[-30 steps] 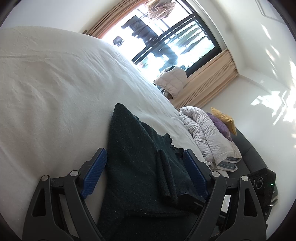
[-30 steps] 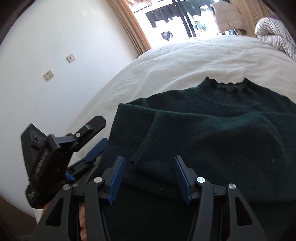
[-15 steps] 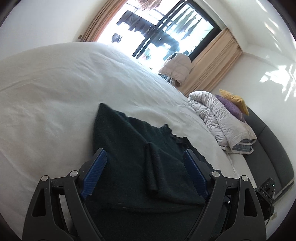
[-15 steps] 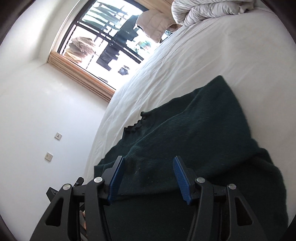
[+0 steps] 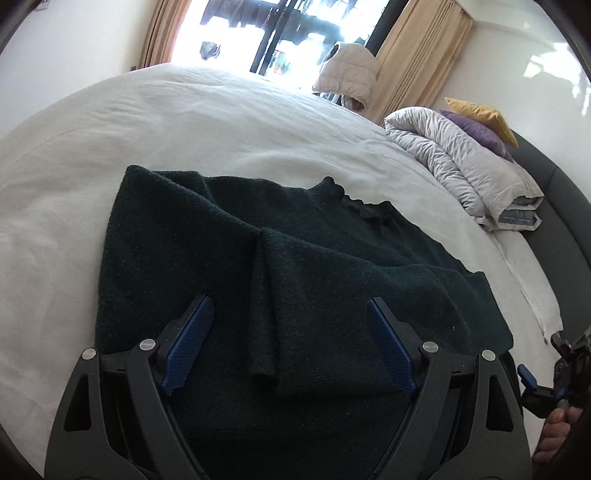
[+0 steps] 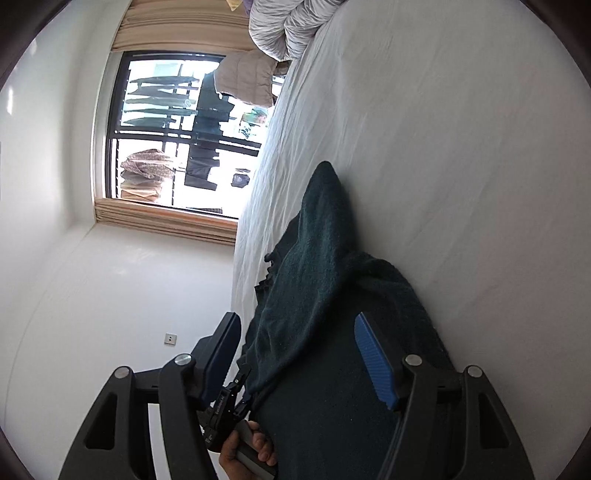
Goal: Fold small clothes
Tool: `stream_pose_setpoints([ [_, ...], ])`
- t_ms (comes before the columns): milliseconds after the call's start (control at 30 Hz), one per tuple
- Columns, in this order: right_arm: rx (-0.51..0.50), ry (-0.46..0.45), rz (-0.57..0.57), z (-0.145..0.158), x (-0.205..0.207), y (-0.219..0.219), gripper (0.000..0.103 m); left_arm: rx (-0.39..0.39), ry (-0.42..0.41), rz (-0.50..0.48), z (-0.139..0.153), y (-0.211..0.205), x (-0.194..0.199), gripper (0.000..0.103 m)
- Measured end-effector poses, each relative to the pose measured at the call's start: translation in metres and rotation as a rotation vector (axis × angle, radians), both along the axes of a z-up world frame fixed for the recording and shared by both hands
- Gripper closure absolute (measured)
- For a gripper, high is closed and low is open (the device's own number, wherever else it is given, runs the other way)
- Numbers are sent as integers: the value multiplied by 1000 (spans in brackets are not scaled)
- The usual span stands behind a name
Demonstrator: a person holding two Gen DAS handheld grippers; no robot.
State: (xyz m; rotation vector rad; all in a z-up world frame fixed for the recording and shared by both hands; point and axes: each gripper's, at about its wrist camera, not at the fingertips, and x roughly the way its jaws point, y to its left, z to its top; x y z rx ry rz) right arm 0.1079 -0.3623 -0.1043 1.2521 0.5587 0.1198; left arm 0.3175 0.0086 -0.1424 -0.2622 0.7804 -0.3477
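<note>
- Across the frame's middle in the left wrist view, dark green sweater (image 5: pixel 295 266) lies on white bed (image 5: pixel 184 122) — bare sheet all around.
- Left gripper (image 5: pixel 291 347): jaws apart, empty.
- Right gripper (image 6: pixel 299 354): jaws opening over sweater's edge — hem cut off below.

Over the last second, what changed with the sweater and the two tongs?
The right tongs rolled hard, tipping their view sideways, and their jaws are opening over the dark green sweater, gripping nothing. The left tongs swung round to level, open as before. The sweater lies unmoved on the white bed, sleeve folded in.

sweater (image 5: pixel 295 266) on bed (image 5: pixel 221 122) | duvet (image 5: pixel 461 162) right, behind | window (image 5: pixel 280 33) beyond bed
</note>
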Motion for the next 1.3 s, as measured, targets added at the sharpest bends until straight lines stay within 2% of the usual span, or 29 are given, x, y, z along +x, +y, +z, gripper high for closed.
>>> stream_pose_setpoints([
  [67, -44, 39, -9, -3, 5, 3, 35, -2, -5, 15, -1, 2, -4, 19],
  [133, -46, 57, -22, -7, 4, 3, 35, 40, -12, 37, 1, -2, -8, 19],
  [267, -61, 67, -10, -2, -3, 4, 34, 250, -25, 42, 2, -32, -12, 17],
  [300, -64, 61, -4, -1, -7, 5, 33, 281, -30, 43, 1, -37, -14, 16],
  [500, -63, 51, -35, 4, -21, 9, 33, 369, -39, 46, -1, -49, -19, 14],
  [667, -64, 48, -36, 5, -26, 10, 33, 475, -82, 72, 0, -59, -18, 10],
  [733, -57, 38, -39, 7, -27, 9, 33, 464, -78, 69, 1, -56, -18, 10],
  [867, -35, 31, -68, 5, -35, 0, 33, 376, -42, 64, 0, -41, -11, 8],
  [1100, 29, 2, -98, -7, -52, -20, 33, 362, -41, 71, -2, -41, -6, 6],
  [1300, 62, -56, -58, -3, -35, -31, 33, 338, -36, 73, -3, -40, -3, 5],
])
